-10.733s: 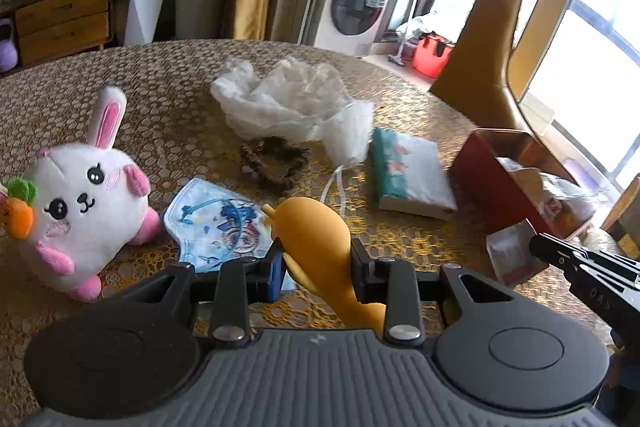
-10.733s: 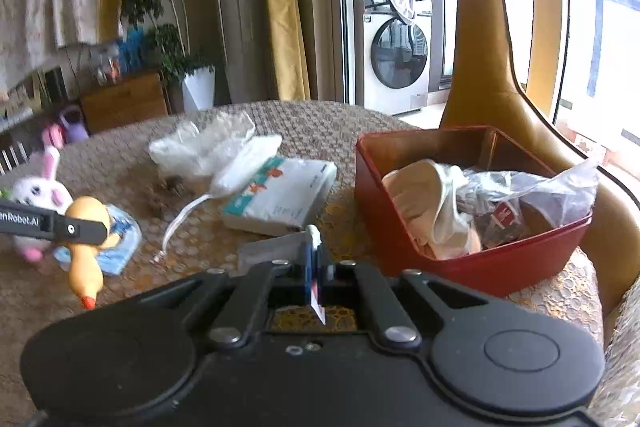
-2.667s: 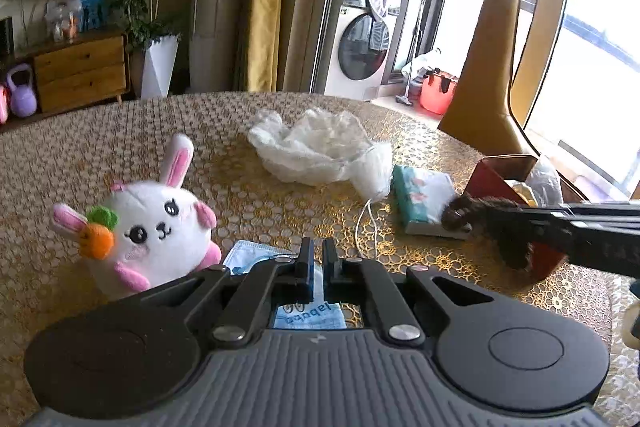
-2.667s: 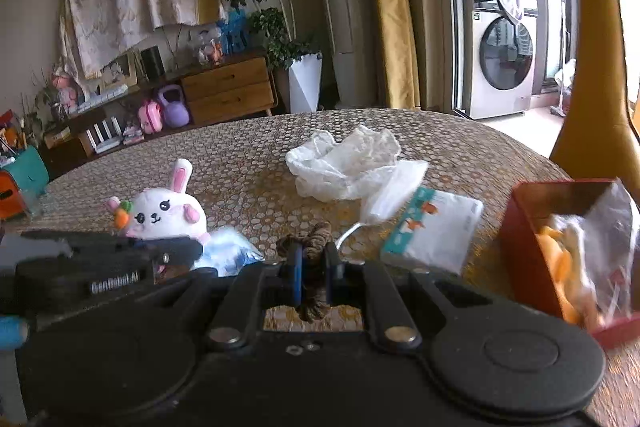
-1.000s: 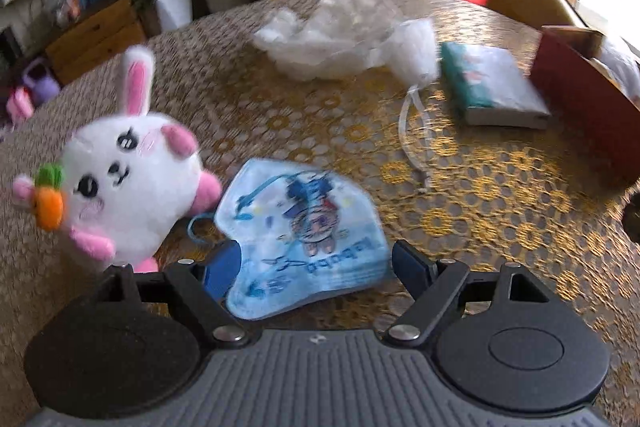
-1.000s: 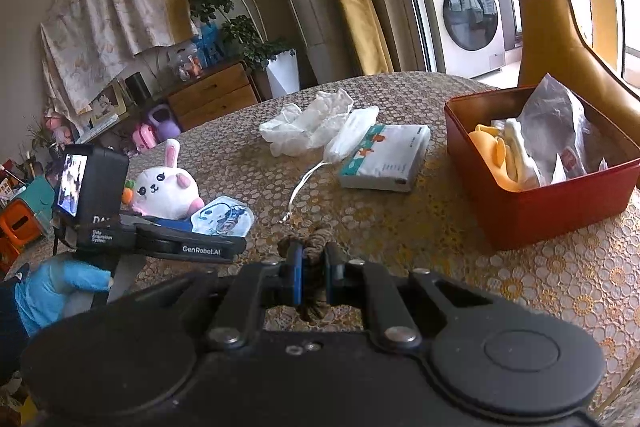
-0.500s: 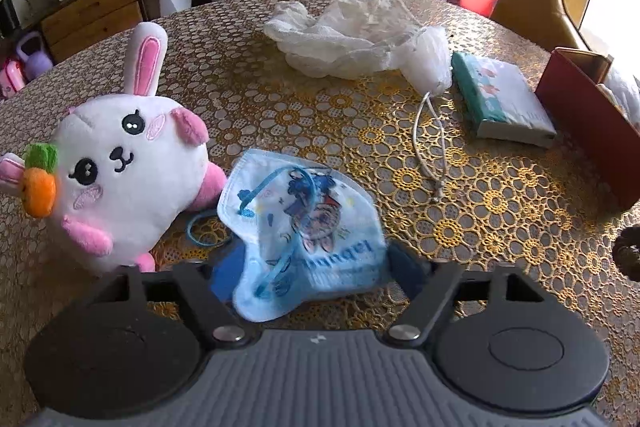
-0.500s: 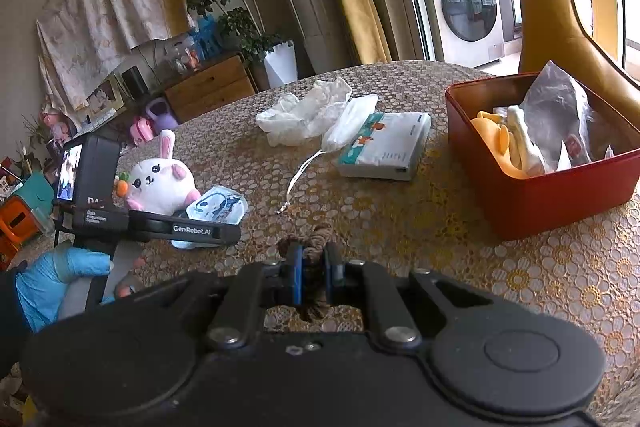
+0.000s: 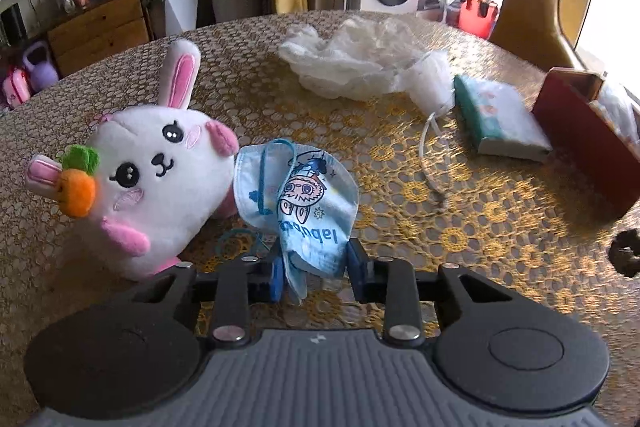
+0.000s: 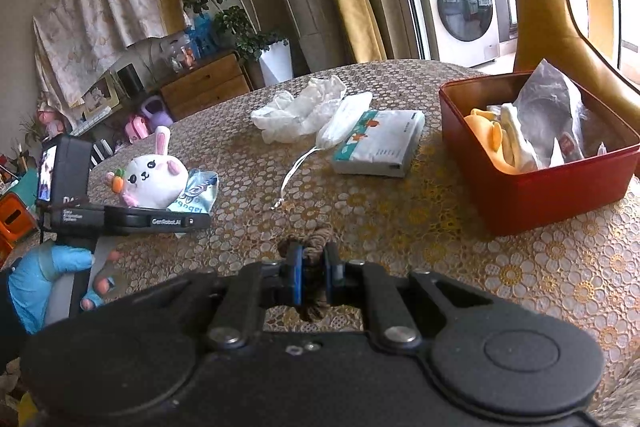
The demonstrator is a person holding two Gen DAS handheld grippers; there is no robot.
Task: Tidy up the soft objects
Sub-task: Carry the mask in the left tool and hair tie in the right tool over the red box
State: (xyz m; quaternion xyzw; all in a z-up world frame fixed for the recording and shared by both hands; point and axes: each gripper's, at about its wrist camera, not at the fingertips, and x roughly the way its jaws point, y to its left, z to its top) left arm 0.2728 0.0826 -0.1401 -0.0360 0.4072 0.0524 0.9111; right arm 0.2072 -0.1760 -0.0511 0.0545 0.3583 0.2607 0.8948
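My left gripper (image 9: 314,269) is shut on a blue printed face mask (image 9: 304,199), lifted and crumpled next to a white plush rabbit (image 9: 156,167). My right gripper (image 10: 313,273) is shut on a brown scrunchie (image 10: 310,239) above the table, left of the red box (image 10: 532,187), which holds a yellow soft toy and plastic bags. The left gripper (image 10: 188,221), the mask (image 10: 196,193) and the rabbit (image 10: 154,175) also show in the right wrist view. The scrunchie (image 9: 626,257) shows at the right edge of the left wrist view.
A crumpled white plastic bag (image 9: 356,61), a white mask with straps (image 9: 432,87) and a tissue pack (image 9: 500,119) lie on the gold lace tablecloth (image 9: 480,211). The red box (image 9: 588,135) stands at the right. A tan chair back (image 10: 544,7) rises behind the table.
My left gripper closed on the blue mask and lifted it off the table, folding it. My right gripper, holding the scrunchie, stayed near the red box.
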